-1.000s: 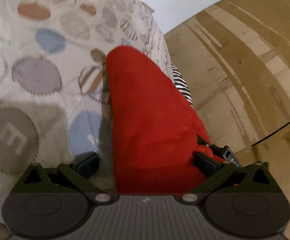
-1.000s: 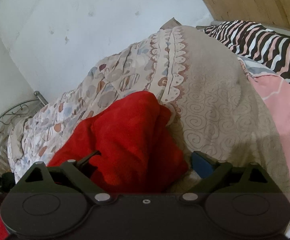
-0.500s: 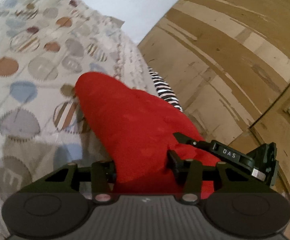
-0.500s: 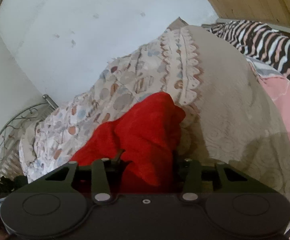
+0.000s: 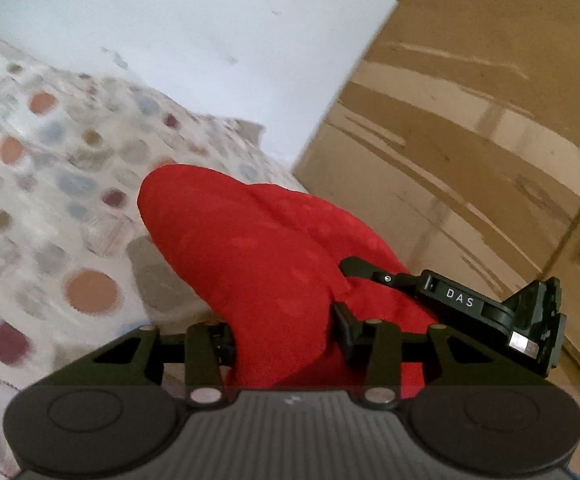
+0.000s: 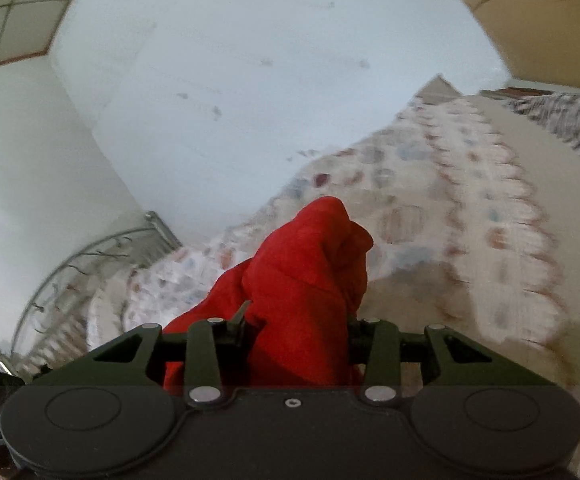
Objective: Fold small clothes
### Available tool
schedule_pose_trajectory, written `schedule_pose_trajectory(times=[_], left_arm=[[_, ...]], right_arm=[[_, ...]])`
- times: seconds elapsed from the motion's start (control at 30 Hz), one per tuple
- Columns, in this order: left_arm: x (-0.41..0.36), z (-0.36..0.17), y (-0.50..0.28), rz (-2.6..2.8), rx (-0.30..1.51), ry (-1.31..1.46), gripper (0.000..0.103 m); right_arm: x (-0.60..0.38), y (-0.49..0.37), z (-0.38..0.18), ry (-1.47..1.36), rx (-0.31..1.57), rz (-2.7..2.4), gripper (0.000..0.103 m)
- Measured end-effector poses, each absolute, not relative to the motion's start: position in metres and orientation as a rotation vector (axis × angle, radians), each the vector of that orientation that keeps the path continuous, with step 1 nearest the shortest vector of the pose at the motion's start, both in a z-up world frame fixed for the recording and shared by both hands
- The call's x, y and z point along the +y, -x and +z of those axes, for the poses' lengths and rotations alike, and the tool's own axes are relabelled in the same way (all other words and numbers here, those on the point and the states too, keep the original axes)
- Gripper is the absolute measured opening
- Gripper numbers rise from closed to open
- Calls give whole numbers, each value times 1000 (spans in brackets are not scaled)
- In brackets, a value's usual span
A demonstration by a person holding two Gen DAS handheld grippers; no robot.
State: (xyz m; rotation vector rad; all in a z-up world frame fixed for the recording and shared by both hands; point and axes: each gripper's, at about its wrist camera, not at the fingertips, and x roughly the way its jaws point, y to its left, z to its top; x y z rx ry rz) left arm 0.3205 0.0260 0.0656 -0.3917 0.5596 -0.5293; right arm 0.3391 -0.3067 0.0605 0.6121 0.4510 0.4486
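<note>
A red fleece garment [image 5: 258, 256] fills the middle of the left wrist view, raised above the patterned bedspread [image 5: 42, 184]. My left gripper [image 5: 286, 332] is shut on its near edge. The other gripper's body, marked DAS [image 5: 469, 304], holds the same cloth at the right. In the right wrist view the red garment [image 6: 309, 292] bunches up between the fingers, and my right gripper [image 6: 297, 340] is shut on it. The fingertips are buried in the cloth.
A spotted bedspread [image 6: 429, 208] covers the bed. A white wall [image 6: 250, 80] stands behind, a brown wooden wardrobe [image 5: 469, 140] is at the right, a metal bed frame [image 6: 70, 272] at the left, and striped cloth [image 6: 569, 120] at the far right.
Both grippers closed on the red garment from open a second ago. Both have since lifted it and tilted upward, so more wall shows.
</note>
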Motion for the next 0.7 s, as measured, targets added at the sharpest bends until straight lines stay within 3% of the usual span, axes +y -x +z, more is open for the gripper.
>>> schedule_pose_trajectory(times=[0.2,0.4,0.6,0.7], left_arm=[[87,54,-345,-375,594,393,46],[126,-7,-361,-236,710,381,51],[125,-13,-353,-182,662,354,66],[113,-1,-345,-99,637,276,81]], right_arm=[[-229,-400,48,-599,527,525,42],[-159,-436,-5,-472,680,497,44],[-158,-420,-13,-384,636,485,59],[-164,-413,-6,-343,614,468,64]])
